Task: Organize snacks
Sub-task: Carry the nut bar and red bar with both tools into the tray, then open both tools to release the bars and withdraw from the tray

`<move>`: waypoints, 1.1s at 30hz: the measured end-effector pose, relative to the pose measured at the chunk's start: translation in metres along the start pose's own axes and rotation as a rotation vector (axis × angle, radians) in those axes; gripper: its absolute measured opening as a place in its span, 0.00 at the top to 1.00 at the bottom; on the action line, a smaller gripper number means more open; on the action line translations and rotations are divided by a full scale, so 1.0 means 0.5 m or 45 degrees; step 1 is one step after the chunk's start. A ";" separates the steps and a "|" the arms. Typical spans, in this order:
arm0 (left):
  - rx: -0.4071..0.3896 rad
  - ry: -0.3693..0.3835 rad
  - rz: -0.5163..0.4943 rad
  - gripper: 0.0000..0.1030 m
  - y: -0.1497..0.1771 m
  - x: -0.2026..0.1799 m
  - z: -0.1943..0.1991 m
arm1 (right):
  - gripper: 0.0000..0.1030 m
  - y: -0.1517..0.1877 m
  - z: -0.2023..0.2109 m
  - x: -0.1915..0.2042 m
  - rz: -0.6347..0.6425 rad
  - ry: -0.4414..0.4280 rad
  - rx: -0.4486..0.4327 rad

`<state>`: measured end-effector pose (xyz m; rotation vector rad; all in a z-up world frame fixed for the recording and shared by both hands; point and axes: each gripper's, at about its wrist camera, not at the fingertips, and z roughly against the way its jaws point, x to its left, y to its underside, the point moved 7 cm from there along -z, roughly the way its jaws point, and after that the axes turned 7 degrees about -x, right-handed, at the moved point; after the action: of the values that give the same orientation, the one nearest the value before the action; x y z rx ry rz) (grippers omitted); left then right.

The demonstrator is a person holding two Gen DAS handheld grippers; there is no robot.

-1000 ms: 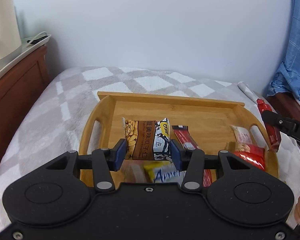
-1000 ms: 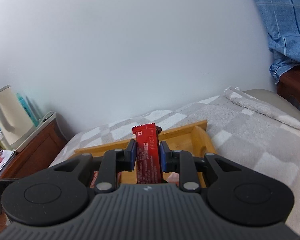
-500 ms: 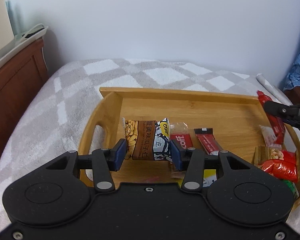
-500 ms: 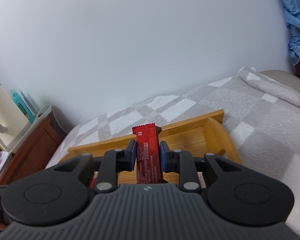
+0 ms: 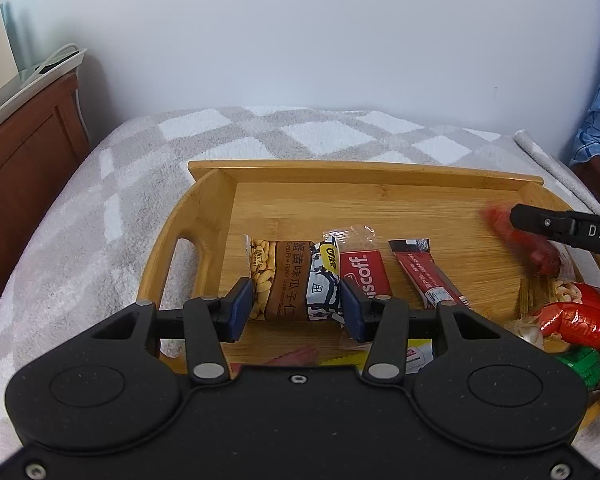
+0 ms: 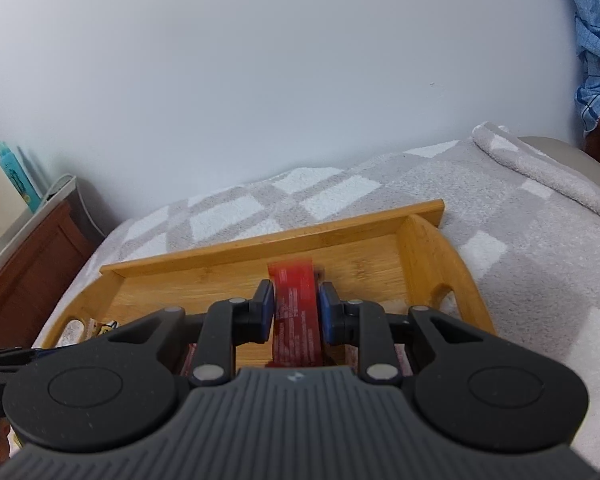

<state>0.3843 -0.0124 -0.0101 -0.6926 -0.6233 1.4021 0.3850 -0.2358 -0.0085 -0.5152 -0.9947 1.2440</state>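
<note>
The left gripper (image 5: 296,312) grips a seed packet (image 5: 292,280) by its 2 short ends, blue fingers (image 5: 240,310) pressed against both sides, holding it over the left half of a bamboo tray (image 5: 372,200). The tray rests on a grey-and-white checked blanket (image 5: 100,200) on a bed. On the tray floor just right of the packet lie a Biscoff pack (image 5: 364,276) and a red bar (image 5: 428,276), side by side. More wrappers in red and green (image 5: 576,320) are bunched at the tray's right end.

The right gripper (image 6: 296,316) is clenched on a second red bar (image 6: 296,320), which stands upright between its fingers above the tray's right part; its top edge is blurred.
</note>
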 end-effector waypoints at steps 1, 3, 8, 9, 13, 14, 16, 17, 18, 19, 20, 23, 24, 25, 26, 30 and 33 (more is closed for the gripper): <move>-0.001 0.000 -0.002 0.56 0.000 0.000 -0.001 | 0.73 0.001 -0.002 -0.001 -0.001 0.002 0.005; -0.003 0.002 -0.004 0.56 0.000 -0.002 -0.001 | 0.74 0.004 -0.005 -0.003 -0.002 0.005 0.010; -0.007 -0.001 -0.005 0.56 0.001 -0.003 -0.002 | 0.74 0.008 -0.009 -0.008 -0.010 0.009 0.023; -0.005 -0.001 -0.005 0.56 0.001 -0.003 -0.002 | 0.74 0.008 -0.009 -0.008 -0.012 0.008 0.023; -0.001 -0.015 -0.012 0.53 0.000 -0.004 0.003 | 0.72 0.002 0.000 -0.007 -0.025 -0.002 0.010; -0.006 -0.018 -0.017 0.52 0.000 -0.004 0.008 | 0.70 -0.001 0.005 -0.006 -0.028 -0.006 0.003; -0.020 -0.015 -0.022 0.52 -0.003 -0.006 0.020 | 0.70 -0.009 0.018 -0.003 -0.031 -0.010 -0.019; -0.023 -0.013 -0.022 0.50 -0.004 -0.008 0.027 | 0.70 -0.014 0.025 -0.001 -0.031 -0.013 -0.030; -0.026 -0.012 -0.021 0.48 -0.006 -0.010 0.034 | 0.69 -0.017 0.033 0.002 -0.029 -0.015 -0.040; -0.031 -0.010 -0.019 0.44 -0.007 -0.011 0.042 | 0.67 -0.021 0.040 0.004 -0.023 -0.017 -0.048; -0.038 -0.009 -0.016 0.42 -0.008 -0.013 0.050 | 0.58 -0.023 0.048 0.008 -0.012 -0.017 -0.054; -0.052 0.002 -0.009 0.34 -0.009 -0.017 0.075 | 0.46 -0.023 0.073 0.018 0.043 -0.010 -0.073; -0.056 0.005 -0.005 0.33 -0.008 -0.019 0.083 | 0.42 -0.021 0.082 0.023 0.070 -0.008 -0.075; -0.060 0.009 -0.003 0.31 -0.007 -0.021 0.091 | 0.41 -0.018 0.091 0.027 0.101 -0.006 -0.076; -0.065 0.013 -0.002 0.29 -0.004 -0.023 0.099 | 0.39 -0.015 0.101 0.029 0.127 -0.004 -0.079; -0.071 0.020 0.008 0.25 0.014 -0.031 0.133 | 0.34 -0.010 0.143 0.028 0.127 -0.023 -0.086; -0.064 0.025 0.032 0.21 0.029 -0.034 0.156 | 0.28 -0.015 0.174 0.029 0.125 -0.031 -0.114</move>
<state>0.3150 -0.0235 0.0306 -0.7554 -0.6380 1.4049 0.3154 -0.2402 0.0464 -0.6262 -1.0599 1.2993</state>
